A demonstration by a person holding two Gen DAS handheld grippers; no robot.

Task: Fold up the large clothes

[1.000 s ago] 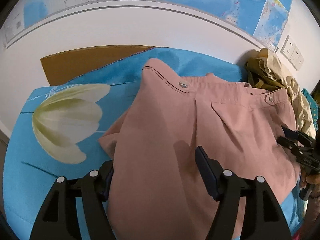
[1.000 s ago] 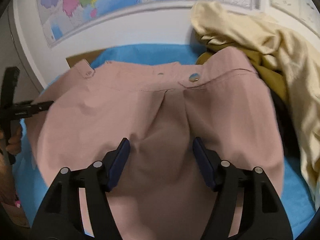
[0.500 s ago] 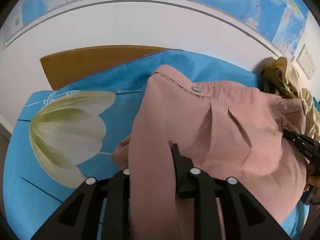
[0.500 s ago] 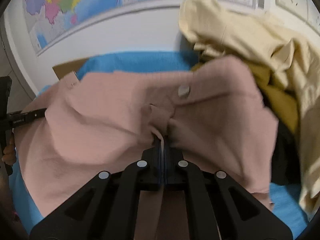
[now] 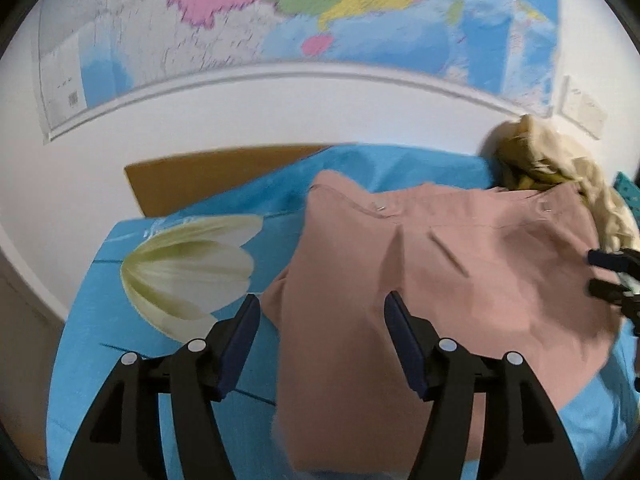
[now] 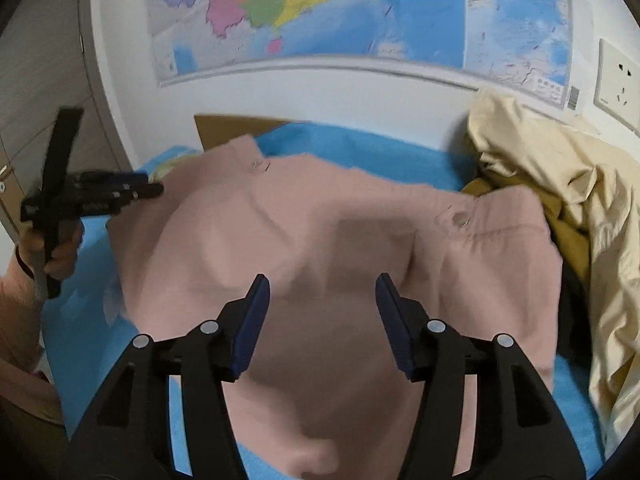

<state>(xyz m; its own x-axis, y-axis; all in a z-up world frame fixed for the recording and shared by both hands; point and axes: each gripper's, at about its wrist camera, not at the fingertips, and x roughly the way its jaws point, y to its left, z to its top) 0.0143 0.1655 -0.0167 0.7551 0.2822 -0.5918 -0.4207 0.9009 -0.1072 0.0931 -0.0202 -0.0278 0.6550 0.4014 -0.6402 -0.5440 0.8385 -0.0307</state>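
1. The pink garment (image 5: 420,280) lies spread on the blue cloth (image 5: 100,340) that covers the table, waistband towards the wall, two metal buttons showing along that band.
2. The left gripper (image 5: 322,316) has just been opening; its jaws stand apart over the garment's left edge, and the pads do not press on the fabric.
3. The right gripper (image 6: 322,300) has likewise just been opening; its jaws stand apart above the middle of the garment (nothing is pinched).
4. A heap of cream and mustard clothes (image 6: 560,200) lies against the garment's right side, partly touching it.
5. A white flower print (image 5: 188,264) on the cloth sits left of the garment.
6. A wall map (image 6: 340,12) hangs above the table.
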